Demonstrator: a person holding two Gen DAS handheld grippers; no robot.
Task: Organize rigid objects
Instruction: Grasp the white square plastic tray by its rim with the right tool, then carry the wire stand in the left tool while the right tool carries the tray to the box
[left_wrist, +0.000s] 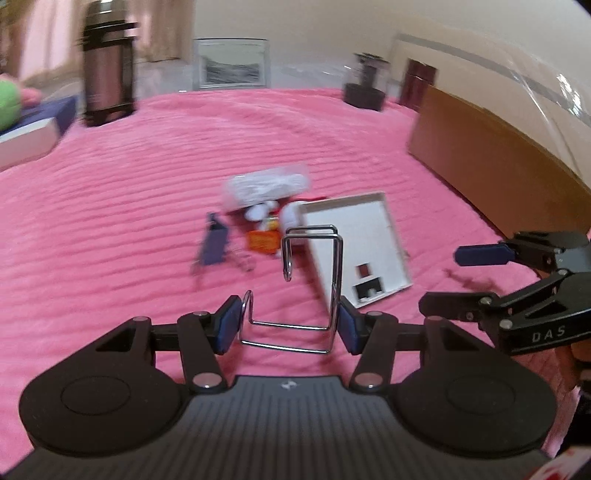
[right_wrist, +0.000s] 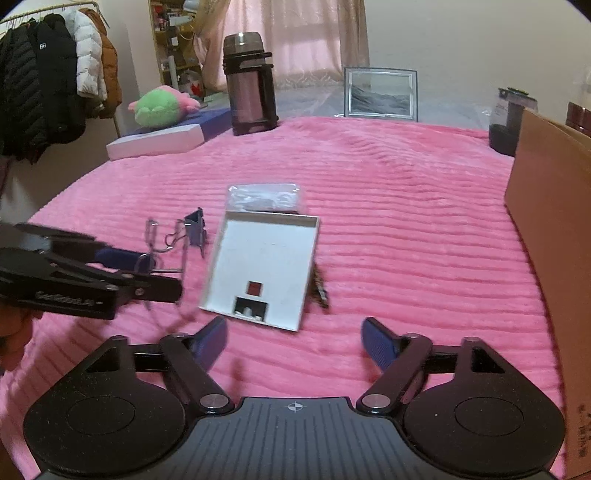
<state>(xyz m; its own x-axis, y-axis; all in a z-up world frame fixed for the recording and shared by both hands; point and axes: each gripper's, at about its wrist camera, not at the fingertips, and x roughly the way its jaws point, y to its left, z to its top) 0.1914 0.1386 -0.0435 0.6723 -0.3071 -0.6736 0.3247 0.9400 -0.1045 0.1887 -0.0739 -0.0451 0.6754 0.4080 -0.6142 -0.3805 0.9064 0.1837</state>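
Wire hook: the wire hook (left_wrist: 314, 280) sat clamped between my left gripper's (left_wrist: 290, 323) 2 blue pads, raised over the pink blanket (left_wrist: 129, 206).
Left gripper: I had it partly closed, pads pressing the wire.
Right gripper: my right gripper (right_wrist: 293, 341) stood wide apart, holding nothing.
White tray: the white tray (right_wrist: 266, 258) lay tilted beside the binder clip (right_wrist: 195, 229); what it held, I couldn't tell.

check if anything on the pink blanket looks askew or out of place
The shallow white cardboard tray lies skewed on the pink ribbed blanket, its far end propped on a clear plastic bag of white items. A dark binder clip lies loose beside it.
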